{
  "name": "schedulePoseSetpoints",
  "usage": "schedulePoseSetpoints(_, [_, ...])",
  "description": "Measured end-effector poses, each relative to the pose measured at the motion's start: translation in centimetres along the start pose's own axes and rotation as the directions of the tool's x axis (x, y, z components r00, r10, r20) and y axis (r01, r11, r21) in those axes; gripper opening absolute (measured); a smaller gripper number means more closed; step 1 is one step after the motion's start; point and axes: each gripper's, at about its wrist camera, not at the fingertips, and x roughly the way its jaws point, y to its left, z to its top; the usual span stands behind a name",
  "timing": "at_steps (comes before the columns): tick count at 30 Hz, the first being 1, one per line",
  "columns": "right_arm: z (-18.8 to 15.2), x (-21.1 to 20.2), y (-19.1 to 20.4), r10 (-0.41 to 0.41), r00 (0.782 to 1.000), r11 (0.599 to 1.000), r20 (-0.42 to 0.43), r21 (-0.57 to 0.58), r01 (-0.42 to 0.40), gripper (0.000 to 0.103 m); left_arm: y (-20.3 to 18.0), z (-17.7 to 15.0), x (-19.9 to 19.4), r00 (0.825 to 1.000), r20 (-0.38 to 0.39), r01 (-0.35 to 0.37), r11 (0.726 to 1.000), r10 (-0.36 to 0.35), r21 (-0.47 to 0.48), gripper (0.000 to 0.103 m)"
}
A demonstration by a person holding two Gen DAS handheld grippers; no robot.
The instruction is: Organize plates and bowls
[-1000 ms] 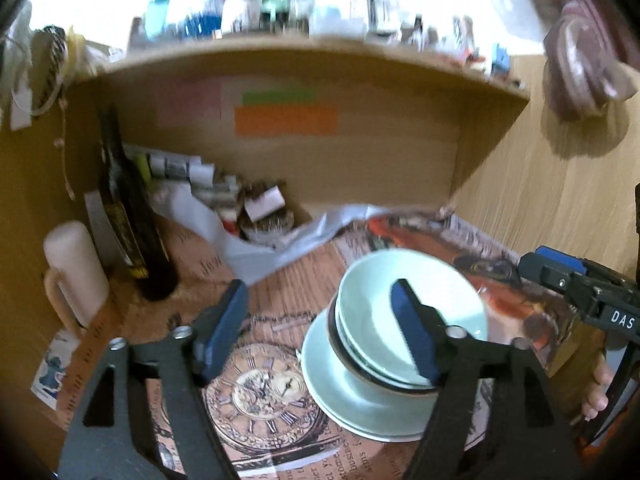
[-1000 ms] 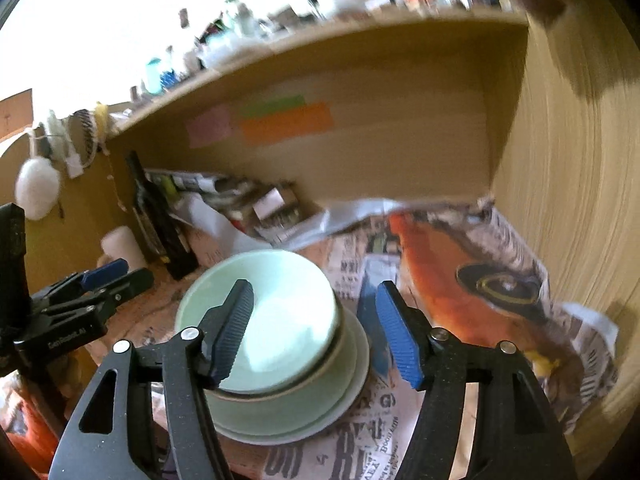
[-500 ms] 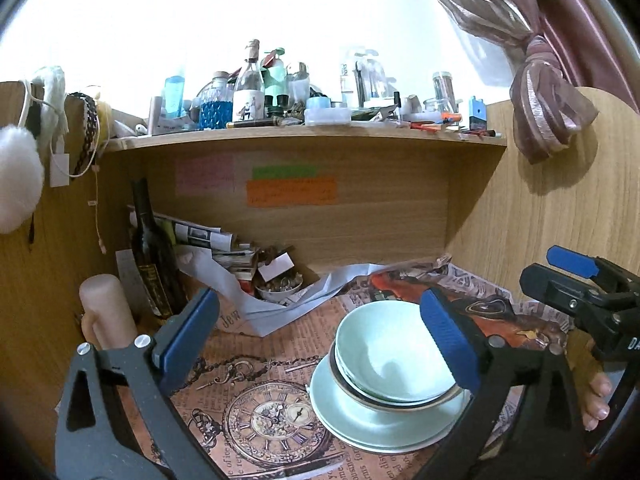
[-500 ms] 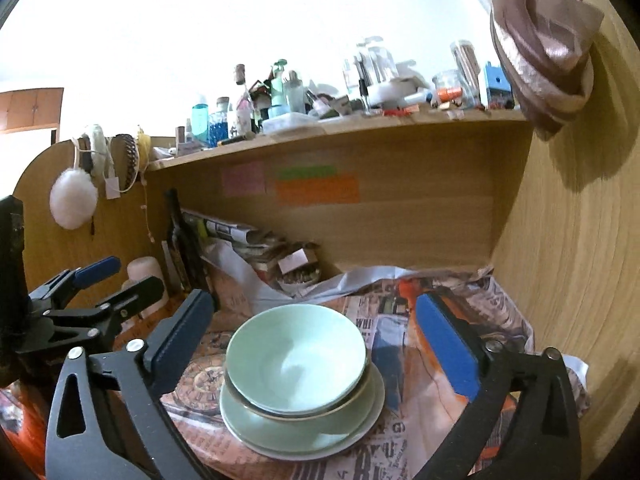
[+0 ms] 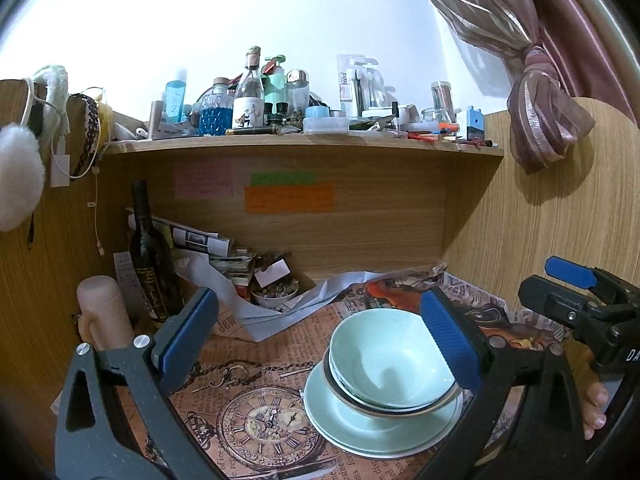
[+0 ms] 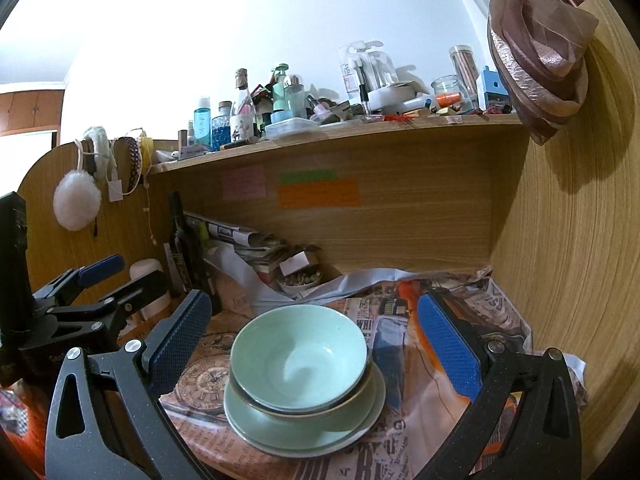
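A: Left gripper — blue-padded jaws spread wide, holding nothing, hanging above the desk. Right gripper likewise wide and empty. Neither touches crockery.

B: And the stack?

A: Pale green glazed bowl nested in a second, dark-rimmed bowl, both on pale green round plates; at least two plate rims show. Stack sits mid-desk on the vintage clock-print newspaper covering. Smaller pieces on top, wide plates below — I'd judge it arranged that way for a stable footing. The top bowl sits off-centre toward the left side.

B: So sorting looks finished?

A: My judgement: yes, or nearly. Both tools hang clear, well above the rims.

B: Surroundings?

A: Dark glass wine bottle upright at back left, a cream cylindrical mug just beside it. Rolled newspapers and a small dish of trinkets against the back panel. Sticky notes on the panel. Cluttered wooden shelf overhead.

B: Obstructions?

A: The shelf limits lifting room near the back; the bottle could tip if brushed.
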Motion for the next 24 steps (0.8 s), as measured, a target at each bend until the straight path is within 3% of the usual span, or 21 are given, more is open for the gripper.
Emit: schedulePoseSetpoints(24, [0.05, -0.06, 0.09, -0.003, 1.0, 1.0, 0.001, 0.001, 0.003, 0.103, -0.32, -0.11, 0.23, 1.0, -0.004, 0.016, 1.0, -0.016, -0.007, 0.103])
